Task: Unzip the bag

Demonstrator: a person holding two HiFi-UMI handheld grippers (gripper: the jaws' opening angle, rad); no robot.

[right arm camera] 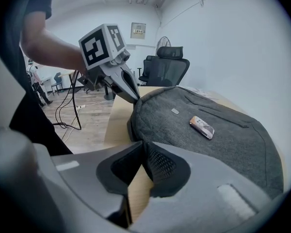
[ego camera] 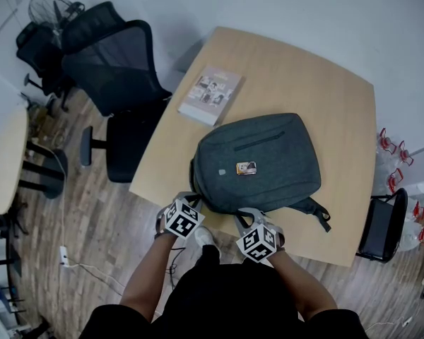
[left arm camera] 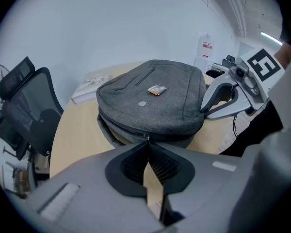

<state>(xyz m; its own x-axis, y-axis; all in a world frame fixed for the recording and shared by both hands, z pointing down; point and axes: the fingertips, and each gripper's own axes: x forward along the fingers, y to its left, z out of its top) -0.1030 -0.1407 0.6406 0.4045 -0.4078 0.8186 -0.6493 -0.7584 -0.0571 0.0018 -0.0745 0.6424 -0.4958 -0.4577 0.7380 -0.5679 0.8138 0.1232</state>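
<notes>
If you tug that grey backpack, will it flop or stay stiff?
Probably bendy, not stiff: the backpack is grey fabric, though it keeps a rounded shape. On the smooth table it may slide when its zipper pull is tugged.

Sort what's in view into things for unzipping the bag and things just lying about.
For the job: backpack, zipper pull, left gripper, right gripper.
Lying about: book, office chair, fan.

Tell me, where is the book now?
In the head view the book lies on the far left part of the table, beyond the bag and near the black chair.
</notes>
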